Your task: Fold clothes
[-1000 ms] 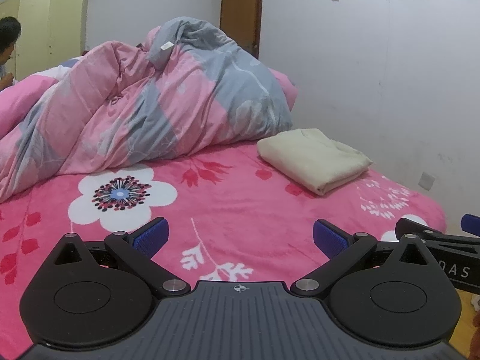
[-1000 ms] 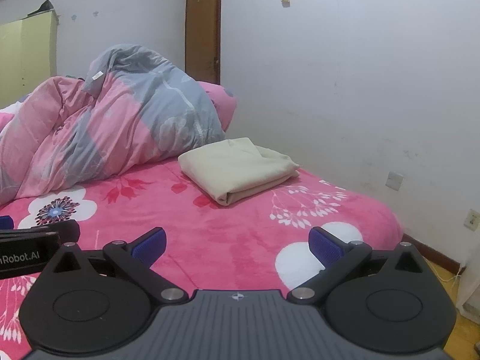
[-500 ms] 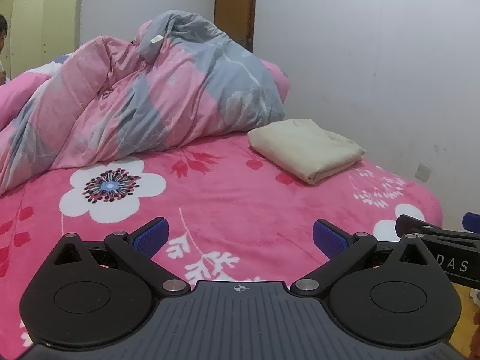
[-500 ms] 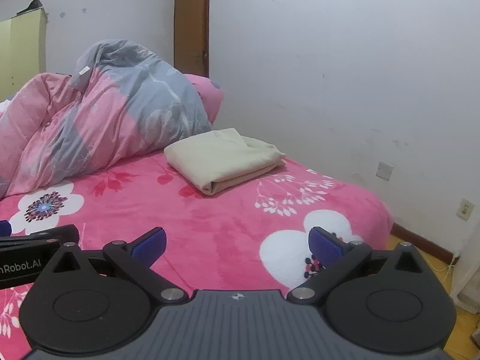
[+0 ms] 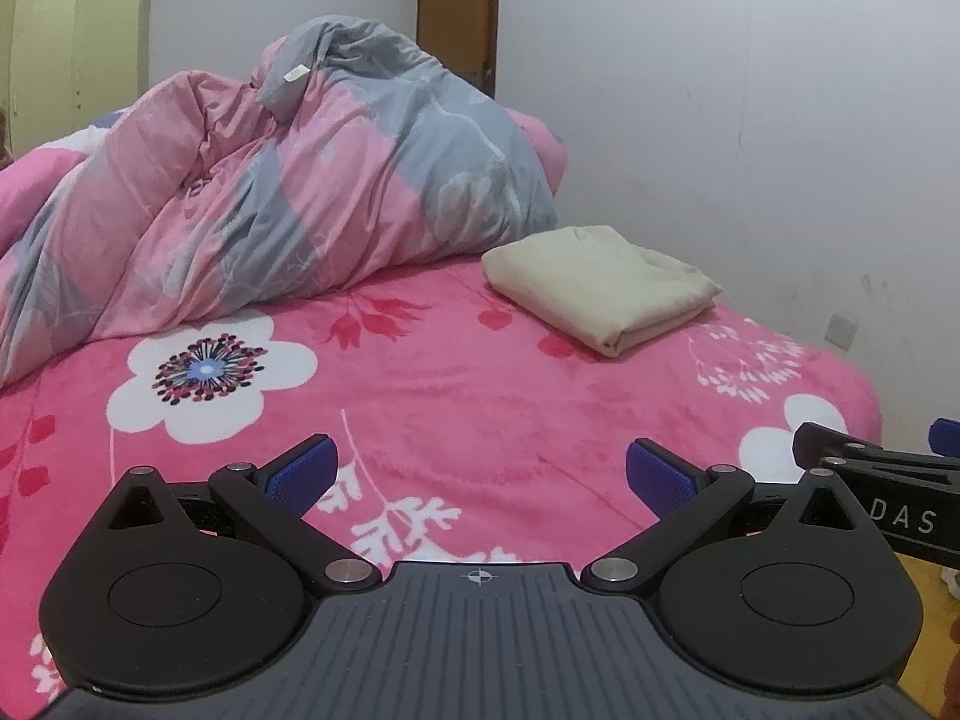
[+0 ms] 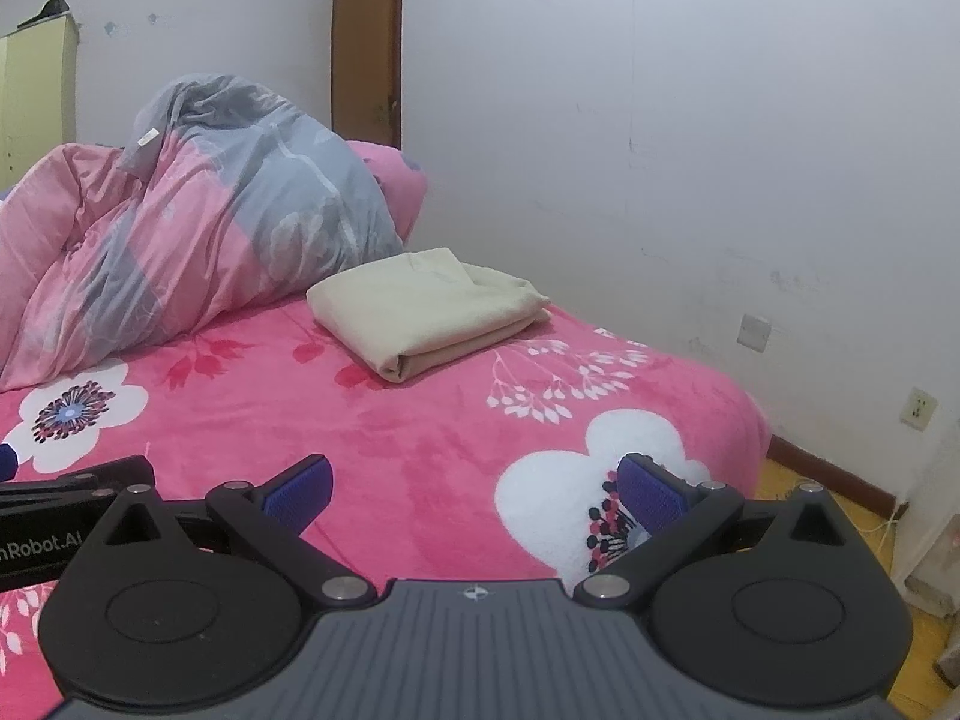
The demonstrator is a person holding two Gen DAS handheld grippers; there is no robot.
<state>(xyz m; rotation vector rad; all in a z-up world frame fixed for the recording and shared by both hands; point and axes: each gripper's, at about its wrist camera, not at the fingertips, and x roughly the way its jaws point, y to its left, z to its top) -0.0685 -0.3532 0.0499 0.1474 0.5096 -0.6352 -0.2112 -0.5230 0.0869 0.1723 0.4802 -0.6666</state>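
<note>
A folded cloth (image 5: 600, 288) is laid on the bed (image 5: 456, 396), far right, near the wall (image 5: 750, 120). A heaped duvet (image 5: 288, 192) is piled just left of it, a door (image 5: 459, 6) behind.

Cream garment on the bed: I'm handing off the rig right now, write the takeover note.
Left claw: open, empty, above the pink floral plush bedspread.
Right claw: open, empty, beside it.
Folded cream cloth garment: neat rectangle near the wall side, apart from the rumpled pink and grey quilt.
Done: this garment looks folded.
Left: no other loose garment visible; check out of view.
</note>
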